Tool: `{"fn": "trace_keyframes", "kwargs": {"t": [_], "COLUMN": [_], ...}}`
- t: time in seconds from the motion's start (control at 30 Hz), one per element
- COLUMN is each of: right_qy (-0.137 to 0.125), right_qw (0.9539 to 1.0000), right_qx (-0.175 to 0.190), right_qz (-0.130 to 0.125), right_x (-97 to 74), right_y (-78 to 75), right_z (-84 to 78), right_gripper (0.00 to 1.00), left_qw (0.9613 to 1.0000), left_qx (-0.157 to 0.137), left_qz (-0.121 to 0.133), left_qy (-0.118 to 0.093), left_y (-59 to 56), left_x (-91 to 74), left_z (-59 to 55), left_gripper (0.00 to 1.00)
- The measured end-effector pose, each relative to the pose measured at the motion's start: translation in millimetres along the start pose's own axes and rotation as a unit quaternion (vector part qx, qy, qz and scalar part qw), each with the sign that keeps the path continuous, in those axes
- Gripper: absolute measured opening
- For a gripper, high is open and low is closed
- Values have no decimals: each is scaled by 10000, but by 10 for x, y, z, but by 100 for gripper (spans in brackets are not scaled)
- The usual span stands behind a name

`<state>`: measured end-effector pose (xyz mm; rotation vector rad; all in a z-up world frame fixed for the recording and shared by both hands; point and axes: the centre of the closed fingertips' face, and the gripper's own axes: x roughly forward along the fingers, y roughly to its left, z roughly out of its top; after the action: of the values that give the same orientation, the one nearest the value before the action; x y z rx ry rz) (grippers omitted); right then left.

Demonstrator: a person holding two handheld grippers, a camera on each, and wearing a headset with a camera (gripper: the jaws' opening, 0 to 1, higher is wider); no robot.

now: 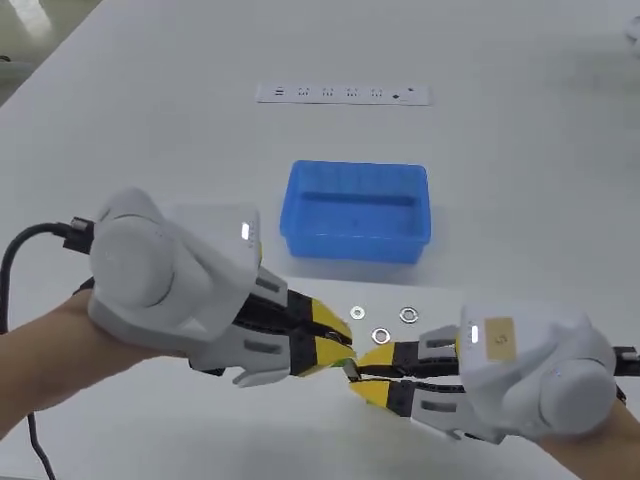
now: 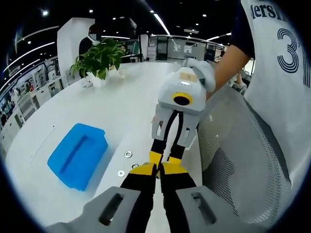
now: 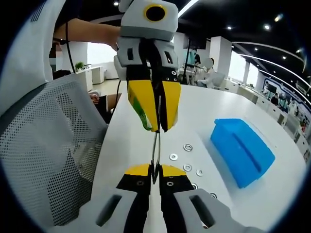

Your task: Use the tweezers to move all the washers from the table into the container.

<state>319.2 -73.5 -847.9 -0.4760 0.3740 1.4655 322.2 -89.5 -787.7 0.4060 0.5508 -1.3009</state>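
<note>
Both grippers are clamped on the tweezers [image 3: 156,150], the left gripper [image 1: 345,338] and the right gripper [image 1: 358,375] set nose to nose low over the table [image 1: 150,120]; to do this regrip well, I judge one gripper should settle across the two arms so its squeeze closes the tips, and the other should let go only once that hold is firm. Several washers [image 1: 380,336] lie flat and apart on that table, between the grippers and the blue container [image 1: 355,245]; they are small, thin, silvery rings, likely to slide rather than lift.
</note>
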Motion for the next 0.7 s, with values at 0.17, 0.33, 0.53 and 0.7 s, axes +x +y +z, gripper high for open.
{"fn": "trace_keyframes", "kwargs": {"t": [0.17, 0.33, 0.53, 0.7], "right_qy": [49, 56, 164, 178], "right_qw": [9999, 9999, 9996, 9996], "right_qx": [-54, -32, -128, -37], "right_qz": [78, 128, 190, 219], "right_x": [22, 3, -23, -14], "right_y": [32, 44, 56, 49], "right_z": [-29, -57, -77, -59], "right_gripper": [6, 7, 8, 10], "left_qw": [9999, 9997, 9991, 9989], "left_qx": [42, 16, 89, 52], "left_qz": [-101, -88, -135, -129], "left_qy": [24, -228, -397, -438], "left_y": [-60, -79, -112, -100], "left_x": [29, 103, 176, 163], "left_z": [-25, 36, 88, 79], "left_gripper": [7, 7, 6, 6]}}
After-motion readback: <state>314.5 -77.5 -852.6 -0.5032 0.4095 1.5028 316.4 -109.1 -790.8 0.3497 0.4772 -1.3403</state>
